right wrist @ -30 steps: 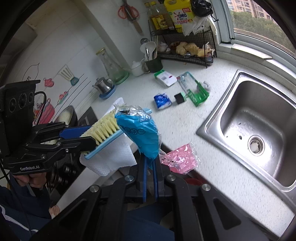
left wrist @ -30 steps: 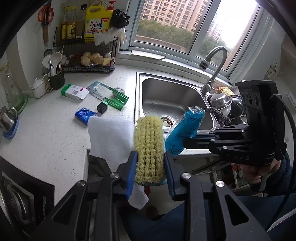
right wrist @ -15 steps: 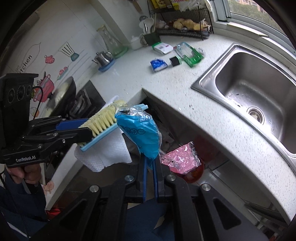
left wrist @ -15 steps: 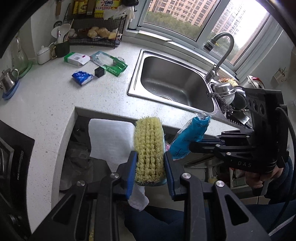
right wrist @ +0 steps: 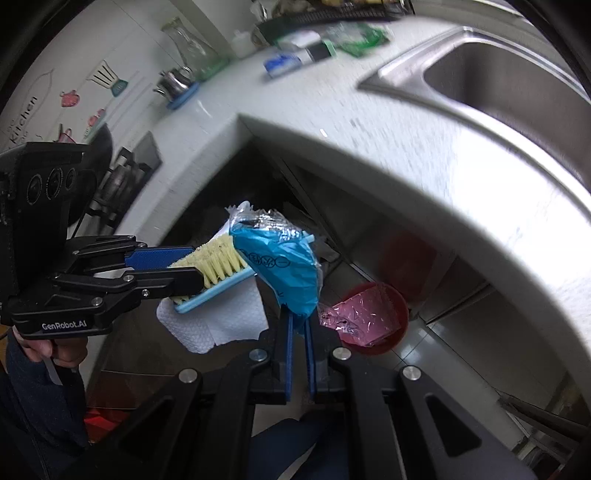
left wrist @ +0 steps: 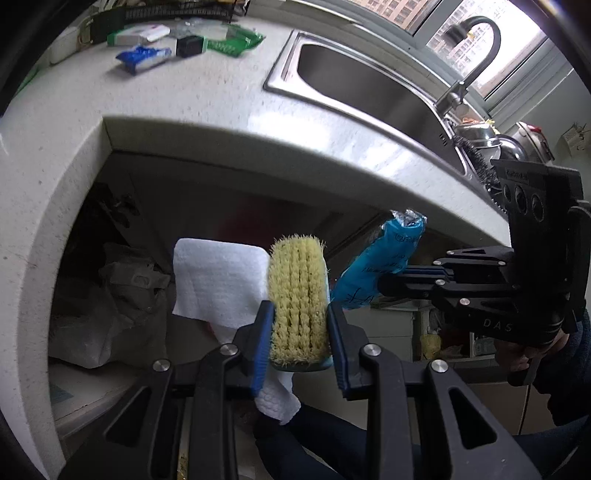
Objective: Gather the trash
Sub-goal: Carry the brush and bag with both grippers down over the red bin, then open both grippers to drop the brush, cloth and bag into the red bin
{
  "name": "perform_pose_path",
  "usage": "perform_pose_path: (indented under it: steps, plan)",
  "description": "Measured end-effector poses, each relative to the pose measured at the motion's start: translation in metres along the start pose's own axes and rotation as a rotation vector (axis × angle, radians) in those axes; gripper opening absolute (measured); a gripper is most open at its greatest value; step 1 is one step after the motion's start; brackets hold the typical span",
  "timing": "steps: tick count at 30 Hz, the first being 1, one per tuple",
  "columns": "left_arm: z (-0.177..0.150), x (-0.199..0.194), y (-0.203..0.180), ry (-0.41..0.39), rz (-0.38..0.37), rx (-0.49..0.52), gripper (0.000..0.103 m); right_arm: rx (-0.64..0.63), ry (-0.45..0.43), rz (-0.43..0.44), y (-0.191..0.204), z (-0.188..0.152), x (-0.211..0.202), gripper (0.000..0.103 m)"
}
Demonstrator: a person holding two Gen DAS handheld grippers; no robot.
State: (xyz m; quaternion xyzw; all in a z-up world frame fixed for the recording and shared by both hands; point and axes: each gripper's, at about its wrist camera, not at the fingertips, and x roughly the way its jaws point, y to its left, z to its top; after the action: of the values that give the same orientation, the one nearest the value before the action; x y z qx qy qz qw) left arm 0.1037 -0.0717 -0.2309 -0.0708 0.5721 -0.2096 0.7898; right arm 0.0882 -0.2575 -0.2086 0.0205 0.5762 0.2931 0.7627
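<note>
My left gripper (left wrist: 299,314) is shut on a scrub brush (left wrist: 297,295) with yellow bristles and a pale blue back. A white paper towel (left wrist: 218,280) is pinched with it and hangs to its left. Shut on a crumpled blue wrapper (right wrist: 284,269), my right gripper (right wrist: 299,317) also trails a pink foil wrapper (right wrist: 354,317) from its right side. Both grippers hang side by side below the counter edge (left wrist: 258,140), pointing steeply down. A round red bin (right wrist: 395,299) stands on the floor behind the pink wrapper. In the right wrist view the left gripper (right wrist: 195,273) sits on the left.
On the worktop lie a blue packet (left wrist: 144,59), a small black box (left wrist: 190,46), a green packet (left wrist: 236,40) and a white box (left wrist: 136,35). The steel sink (left wrist: 369,92) and tap (left wrist: 476,55) are at the right. A pale bag (left wrist: 110,306) fills the open space under the counter.
Both grippers have sunk from above the worktop to below its edge, each keeping its load. The worktop has slid up in both views and the red bin has come into sight.
</note>
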Motion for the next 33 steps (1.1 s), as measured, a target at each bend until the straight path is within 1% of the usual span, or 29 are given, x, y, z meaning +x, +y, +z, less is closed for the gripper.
perform_pose_path:
  steps: [3, 7, 10, 14, 16, 21, 25, 28, 29, 33]
  plan:
    - [-0.014, 0.046, 0.020, 0.021, -0.032, -0.009, 0.027, -0.019, 0.016, -0.026, -0.018, -0.011, 0.036, 0.005]
    - [-0.033, 0.111, 0.046, 0.050, -0.032, -0.021, 0.027, -0.068, 0.031, -0.035, -0.037, -0.028, 0.088, 0.005]
    - [-0.045, 0.158, 0.064, 0.063, -0.061, -0.036, 0.027, -0.104, 0.055, -0.060, -0.046, -0.038, 0.130, 0.005]
    - [-0.060, 0.213, 0.081, 0.081, -0.031, 0.002, 0.027, -0.098, 0.071, -0.053, -0.069, -0.054, 0.180, 0.005]
    - [-0.068, 0.240, 0.090, 0.090, -0.014, -0.001, 0.027, -0.087, 0.083, -0.056, -0.083, -0.061, 0.205, 0.005]
    - [-0.081, 0.290, 0.110, 0.119, -0.017, -0.030, 0.027, -0.056, 0.118, -0.038, -0.112, -0.076, 0.258, 0.005]
    - [-0.089, 0.321, 0.119, 0.120, -0.017, -0.029, 0.027, -0.061, 0.129, -0.034, -0.124, -0.075, 0.289, 0.005]
    - [-0.093, 0.341, 0.117, 0.131, 0.005, -0.001, 0.027, -0.067, 0.135, -0.033, -0.130, -0.076, 0.306, 0.005]
    - [-0.094, 0.348, 0.116, 0.132, 0.007, 0.008, 0.027, -0.070, 0.134, -0.033, -0.136, -0.080, 0.308, 0.005]
    - [-0.096, 0.371, 0.122, 0.142, -0.014, 0.007, 0.027, -0.069, 0.139, -0.041, -0.151, -0.084, 0.322, 0.005]
